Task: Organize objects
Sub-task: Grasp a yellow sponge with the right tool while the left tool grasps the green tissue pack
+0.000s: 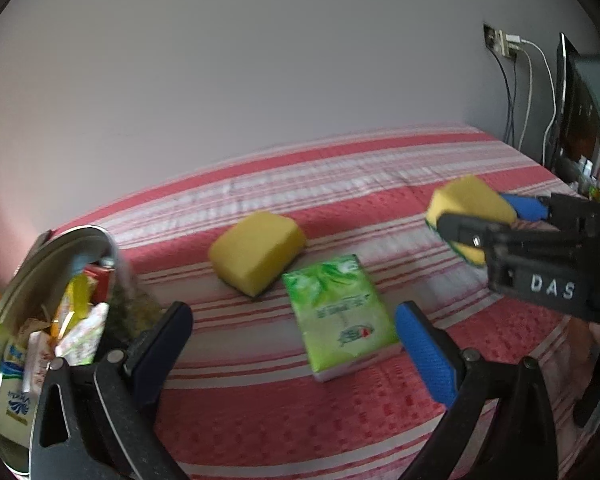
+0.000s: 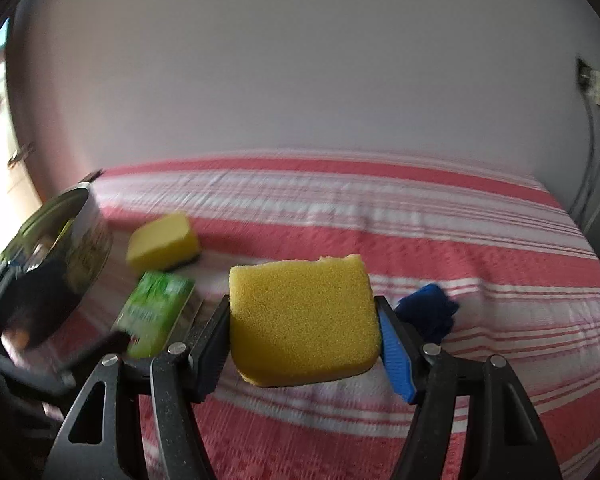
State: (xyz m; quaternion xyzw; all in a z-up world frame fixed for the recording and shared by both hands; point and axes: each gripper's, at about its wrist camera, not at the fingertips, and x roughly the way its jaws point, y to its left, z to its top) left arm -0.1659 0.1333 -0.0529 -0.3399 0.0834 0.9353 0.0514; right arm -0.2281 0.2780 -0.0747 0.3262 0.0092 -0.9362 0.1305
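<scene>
My right gripper is shut on a yellow sponge and holds it above the striped bed; it shows at the right of the left wrist view. My left gripper is open and empty, hovering over a green tissue pack lying on the bed. A second yellow sponge lies just behind the pack. In the right wrist view the pack and that sponge are at the left.
A metal pot holding several packets stands at the bed's left edge; it also appears in the right wrist view. A blue cloth lies on the red-and-white striped cover. A wall is behind, with cables and a monitor at right.
</scene>
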